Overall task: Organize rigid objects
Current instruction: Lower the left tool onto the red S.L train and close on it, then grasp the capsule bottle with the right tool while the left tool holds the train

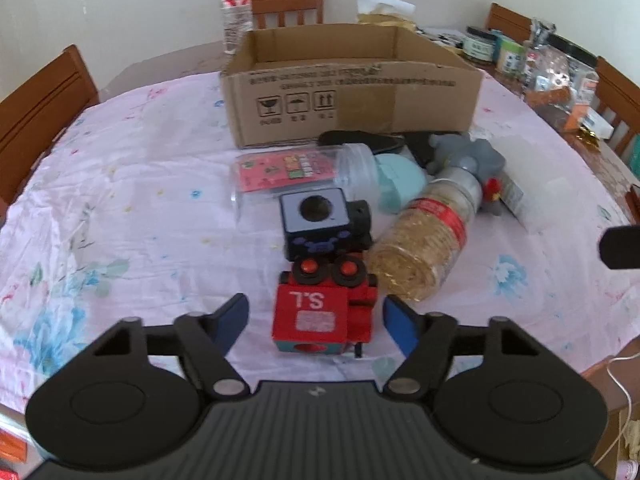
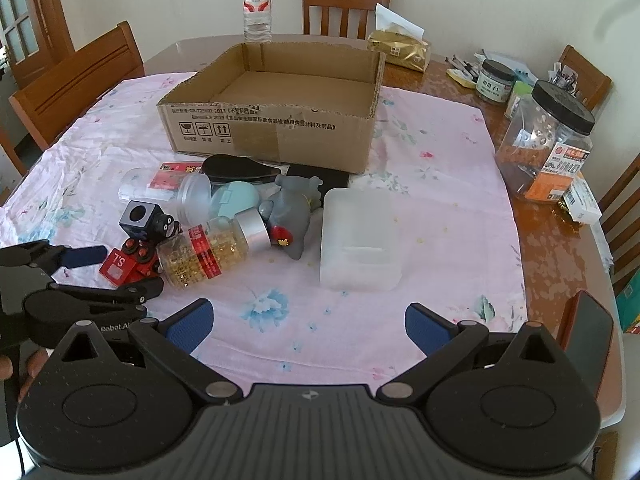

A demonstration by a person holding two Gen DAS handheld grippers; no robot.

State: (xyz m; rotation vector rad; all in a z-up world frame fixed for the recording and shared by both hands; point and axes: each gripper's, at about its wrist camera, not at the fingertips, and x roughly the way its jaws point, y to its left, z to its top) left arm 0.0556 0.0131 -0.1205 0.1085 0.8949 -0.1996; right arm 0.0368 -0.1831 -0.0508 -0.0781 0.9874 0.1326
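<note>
Left gripper (image 1: 316, 316) jaws straddle the red toy block (image 1: 310, 316), not yet pressing; right gripper (image 2: 308, 326) is released and empty. Block looks rigid and light. Pinch its flat sides at three and nine o'clock.

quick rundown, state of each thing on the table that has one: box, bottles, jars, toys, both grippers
cardboard box: open top, empty
water bottle: upright, capped
gold-filled jar: on its side, silver cap on
clear jar: on its side
red toy block: on the cloth, between the left gripper's pads, not pinched
frosted tub: open, empty
black-lidded jar: upright, lidded
left gripper: open
right gripper: open, holding nothing
</note>
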